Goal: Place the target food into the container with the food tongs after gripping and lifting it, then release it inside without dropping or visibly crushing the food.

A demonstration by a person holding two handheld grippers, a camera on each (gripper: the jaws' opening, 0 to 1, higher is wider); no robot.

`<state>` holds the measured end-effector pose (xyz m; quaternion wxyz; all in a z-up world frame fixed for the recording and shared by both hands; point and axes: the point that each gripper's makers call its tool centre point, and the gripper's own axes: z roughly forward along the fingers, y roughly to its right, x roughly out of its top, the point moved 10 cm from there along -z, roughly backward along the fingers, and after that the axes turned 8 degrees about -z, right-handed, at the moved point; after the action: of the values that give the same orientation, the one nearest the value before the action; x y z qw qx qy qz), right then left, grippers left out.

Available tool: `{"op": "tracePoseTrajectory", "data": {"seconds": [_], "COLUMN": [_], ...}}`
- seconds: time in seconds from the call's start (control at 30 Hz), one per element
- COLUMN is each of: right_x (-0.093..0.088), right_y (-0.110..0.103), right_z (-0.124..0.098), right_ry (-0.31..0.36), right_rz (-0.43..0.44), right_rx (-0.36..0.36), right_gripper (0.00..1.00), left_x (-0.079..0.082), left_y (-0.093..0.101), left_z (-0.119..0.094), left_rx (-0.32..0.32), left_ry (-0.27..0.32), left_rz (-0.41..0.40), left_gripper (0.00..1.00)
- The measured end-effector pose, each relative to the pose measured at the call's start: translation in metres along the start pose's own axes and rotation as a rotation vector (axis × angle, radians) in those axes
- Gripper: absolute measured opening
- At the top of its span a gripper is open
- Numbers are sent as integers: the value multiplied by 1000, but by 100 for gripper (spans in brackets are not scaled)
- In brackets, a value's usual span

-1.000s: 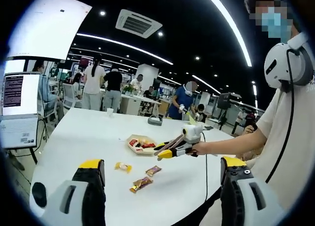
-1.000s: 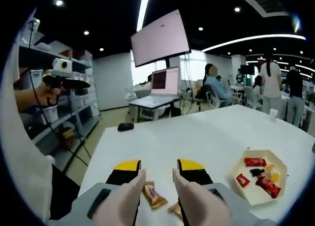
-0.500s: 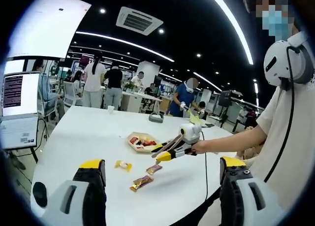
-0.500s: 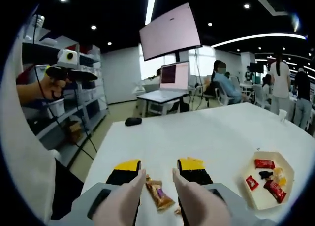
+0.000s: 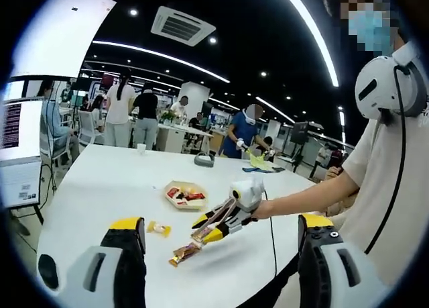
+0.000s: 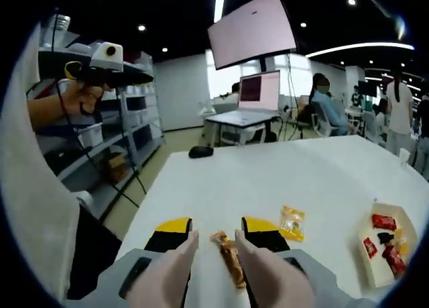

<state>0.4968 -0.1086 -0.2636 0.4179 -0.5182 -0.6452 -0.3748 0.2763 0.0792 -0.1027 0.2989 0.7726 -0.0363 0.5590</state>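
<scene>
Table [image 6: 281, 180]: I see plain white.
Tong tips [image 6: 214, 253]: beige.
Snack bar [image 6: 231, 258]: orange-brown wrapper.
Tray [image 6: 375, 268]: cream, red packets.

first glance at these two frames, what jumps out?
In the right gripper view, a brown snack bar lies on the white table between the open tong tips of the right claw, not yet gripped. A yellow packet sits just past it, and the tray with red snacks is at the right edge. In the left gripper view, the left claw hangs open, away from the food.
</scene>
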Motion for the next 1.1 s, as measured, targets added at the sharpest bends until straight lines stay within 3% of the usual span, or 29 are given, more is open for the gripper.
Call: {"op": "tracePoseTrajectory", "data": {"seconds": [0.27,0.4,0.53,0.63,0.77,0.87,0.97,1.1], "right_x": [-2,-4,-3,-6,-13,-20,-20,-22], "right_y": [2,10,8,5,4,10,13,11], "right_z": [5,17,32,42,49,56,61,71], "right_ry": [-10,-15,-20,-53,-57,-74,-65,-83], "right_rz": [-28,-27,3,-13,-50,-34,-27,-56], "right_rx": [18,15,48,75,105,110,112,138], "right_gripper": [28,28,28,27,27,27,26,26], "left_x": [3,5,3,4,-1,-2,0,-3], "left_y": [-8,-6,-3,0,-11,-12,-9,-10], "left_z": [3,9,6,1,4,8,11,11], "left_rx": [-4,-38,-28,-13,-6,-9,-6,20], "left_ry": [14,-35,-65,-54,-22,-24,12,-26], "left_rz": [-40,-8,-5,4,-36,-69,-53,-31], "left_gripper": [95,94,93,93,94,90,84,78]}}
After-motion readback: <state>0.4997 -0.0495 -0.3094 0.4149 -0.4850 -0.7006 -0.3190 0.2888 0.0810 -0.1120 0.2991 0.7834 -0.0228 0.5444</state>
